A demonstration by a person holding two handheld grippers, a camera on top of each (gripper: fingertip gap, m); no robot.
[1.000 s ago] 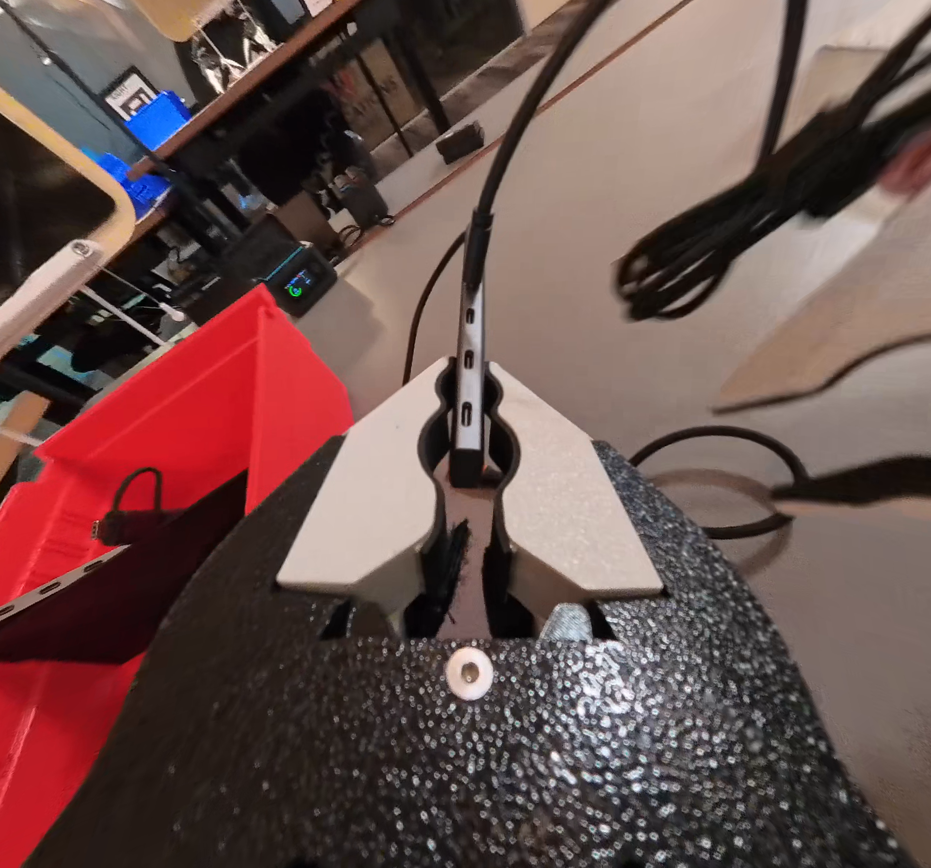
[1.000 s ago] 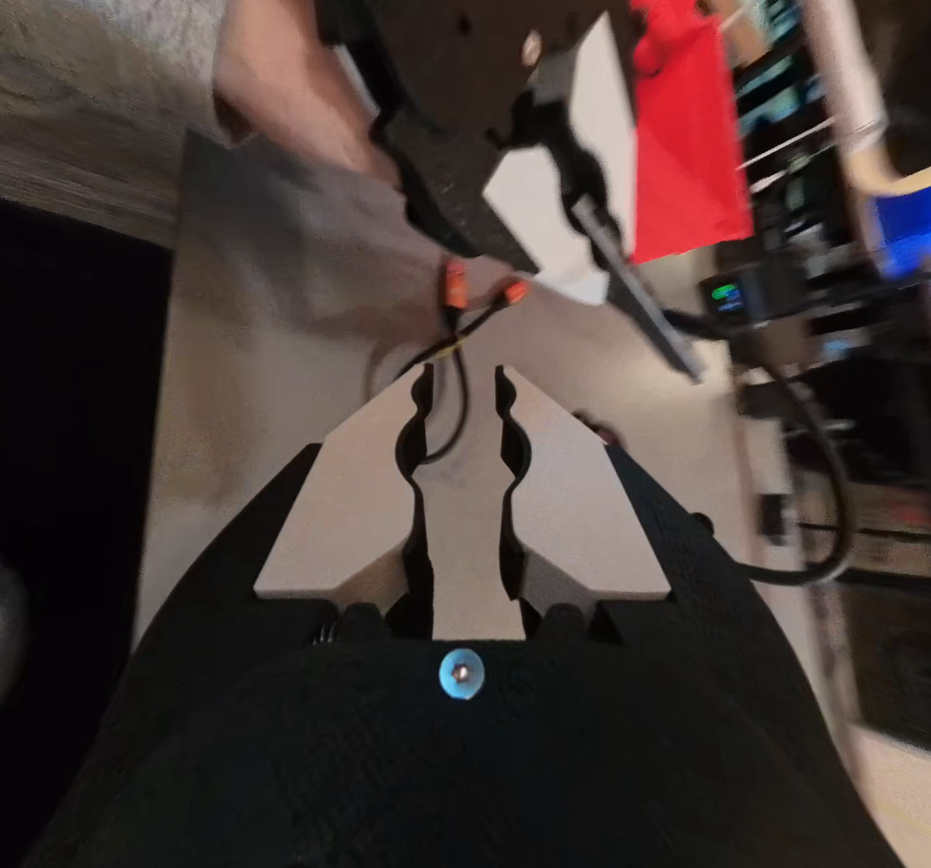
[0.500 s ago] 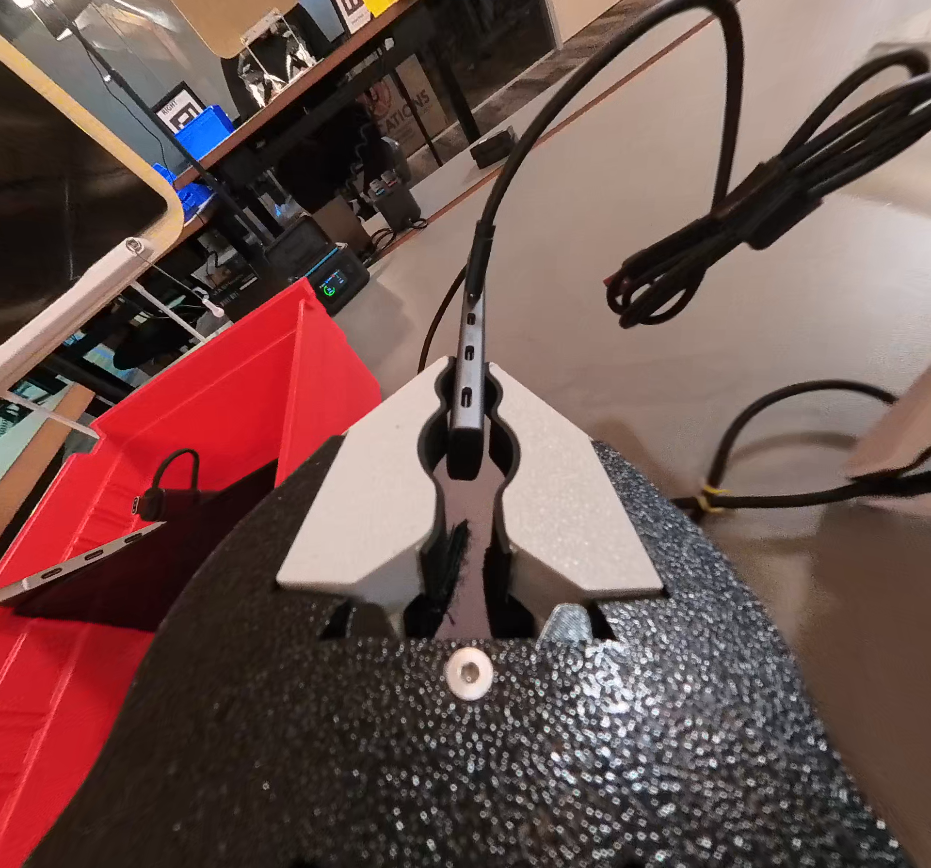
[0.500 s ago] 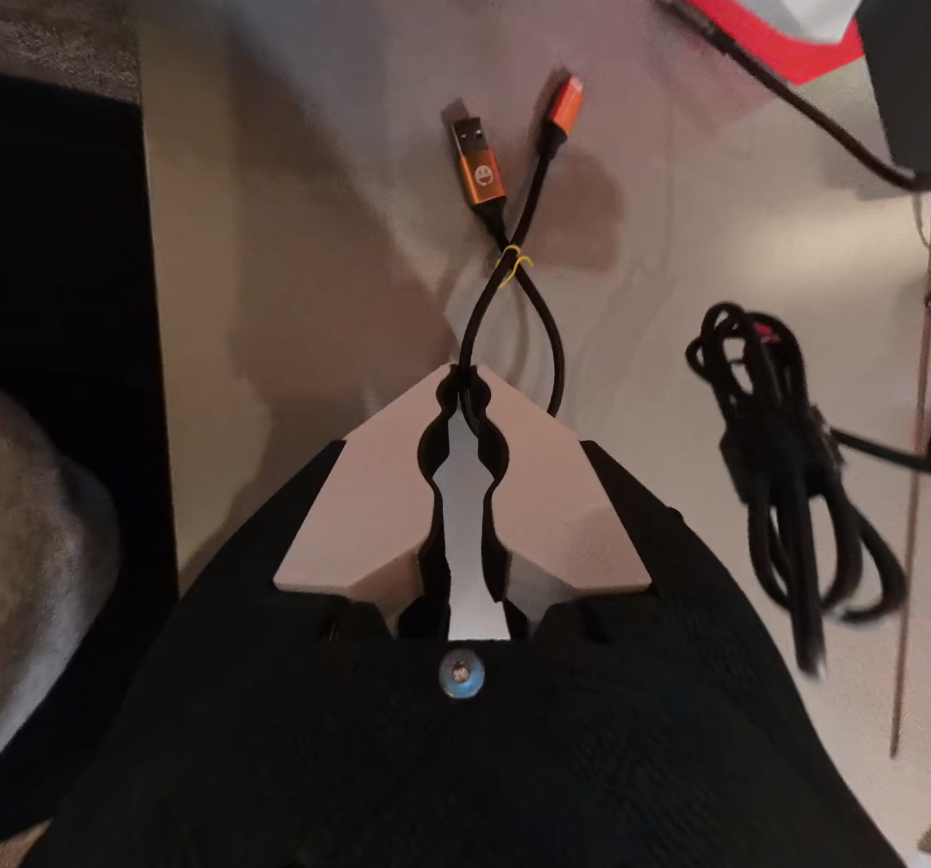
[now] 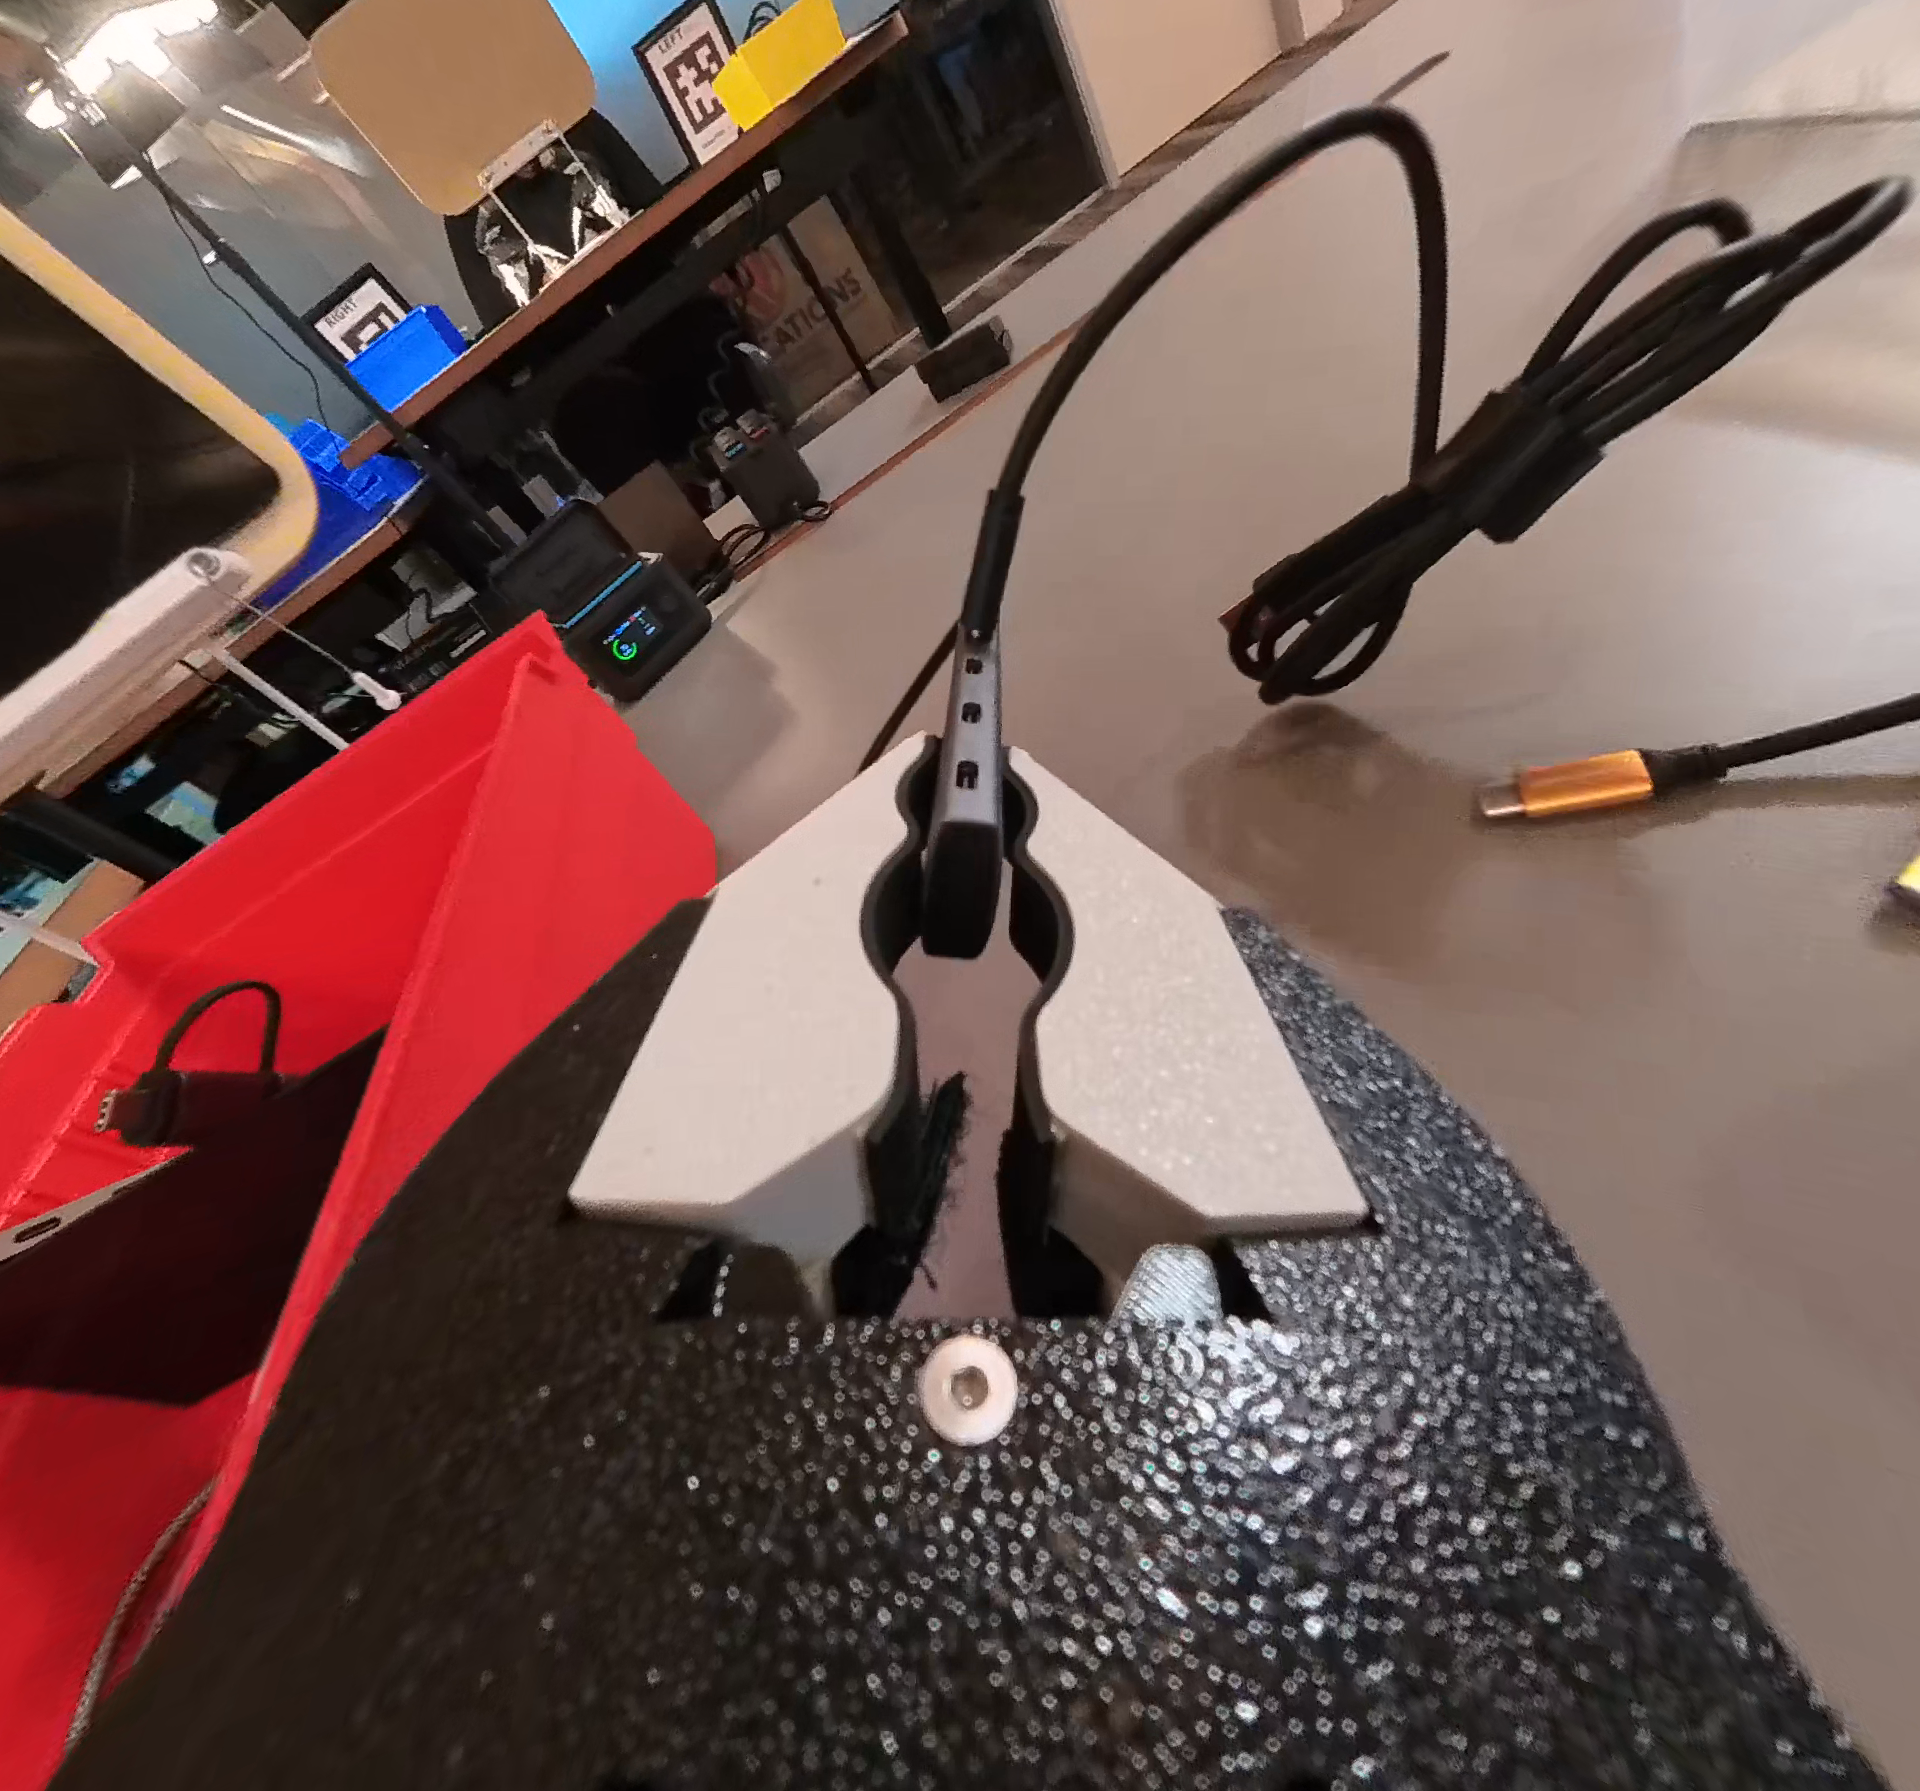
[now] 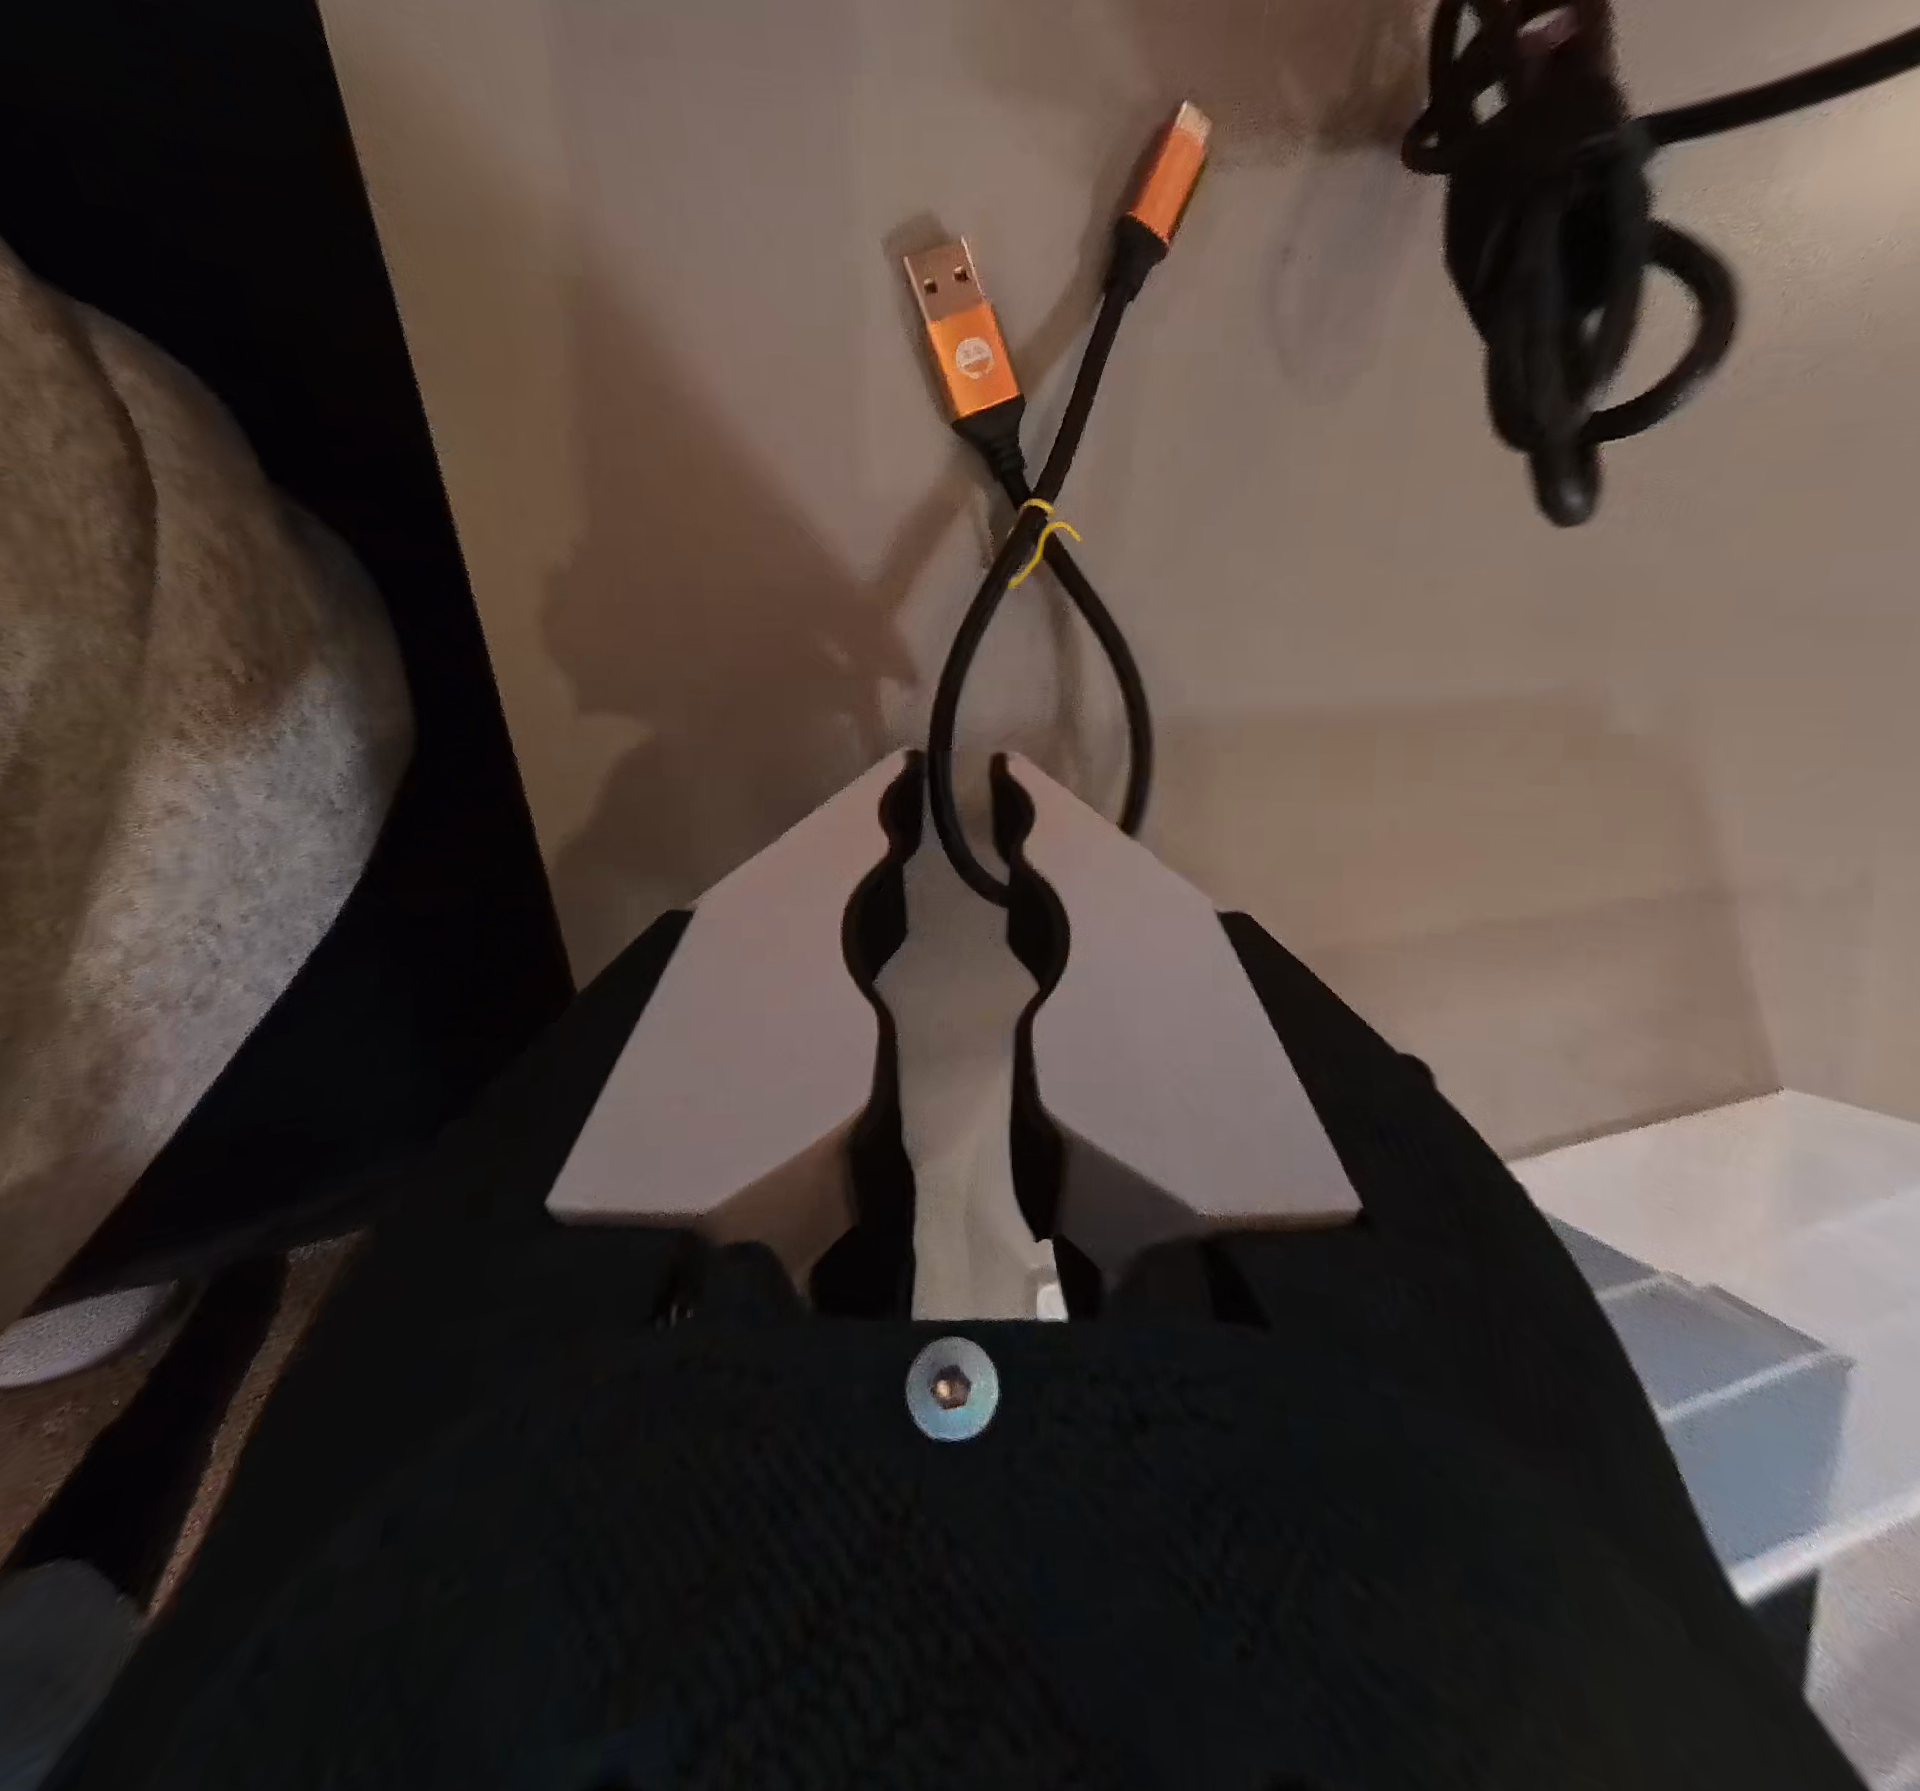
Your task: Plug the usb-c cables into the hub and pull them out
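Left tongs point(image 5: 961, 842) clamp the slim grey hub point(image 5: 966, 785) above the desk point(image 5: 1558, 1066), its stiff lead arching away. Right tongs point(image 6: 956, 827), narrowly parted, straddle the limp orange-tipped cable point(image 6: 1039, 661) mid-desk; better to grip its rigid usb-c plug point(image 6: 1169, 172). Hub's far ports look tiny, and the loop's bottom hides behind a finger.

Grey hub point(image 5: 971, 785) upright, orange-tipped cable point(image 6: 1039, 619) flat
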